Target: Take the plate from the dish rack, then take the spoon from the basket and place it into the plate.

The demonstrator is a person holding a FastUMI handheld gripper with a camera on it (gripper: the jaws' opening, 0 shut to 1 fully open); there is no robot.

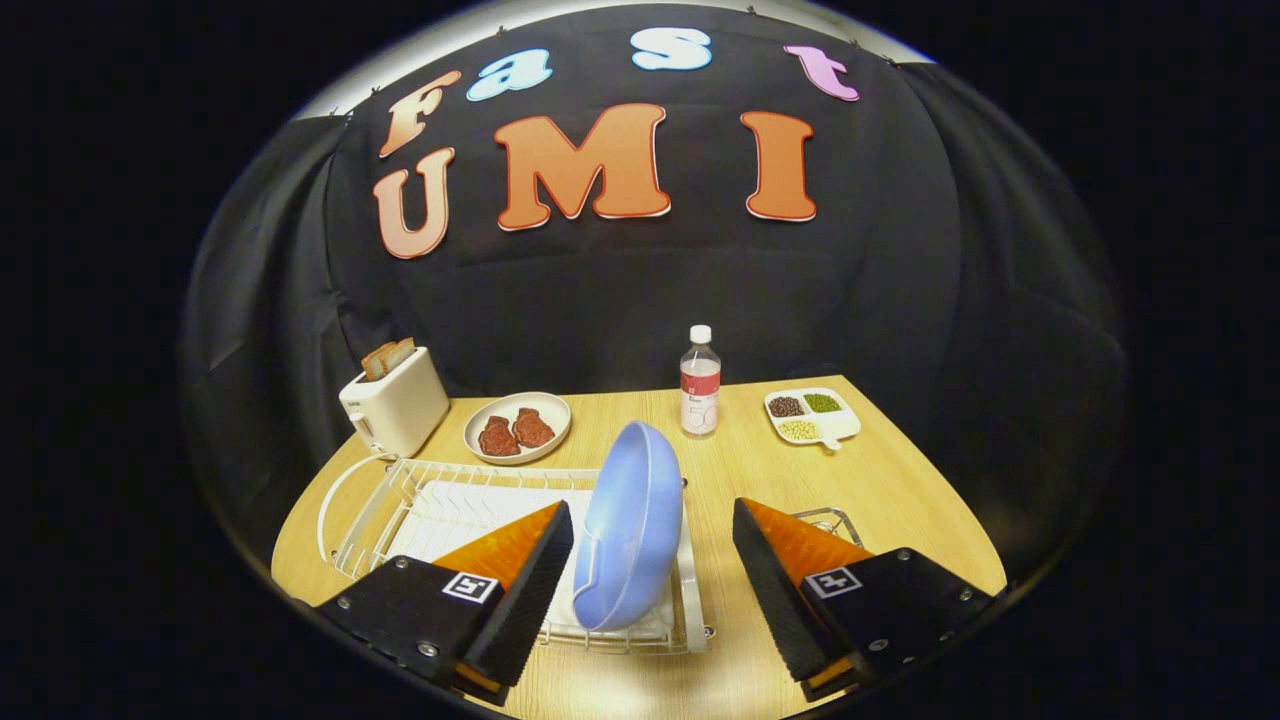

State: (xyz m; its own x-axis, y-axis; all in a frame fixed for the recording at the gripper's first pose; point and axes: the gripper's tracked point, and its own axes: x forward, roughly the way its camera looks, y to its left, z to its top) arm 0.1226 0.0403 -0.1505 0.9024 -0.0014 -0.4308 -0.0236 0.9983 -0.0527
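A light blue plate (628, 525) stands on edge in the white wire dish rack (400, 495) on the wooden table. My gripper (652, 540) is open, with the plate's near rim between its two fingers; the left finger sits close by the plate and the right one stands apart from it. A bit of a wire basket (828, 520) peeks out just behind the right finger; what lies inside it is hidden.
At the back of the table stand a white toaster (395, 400) with bread slices, a white plate of brown meat pieces (517, 428), a water bottle (700, 385) and a divided dish of beans (810, 414). The table's edges curve away left and right.
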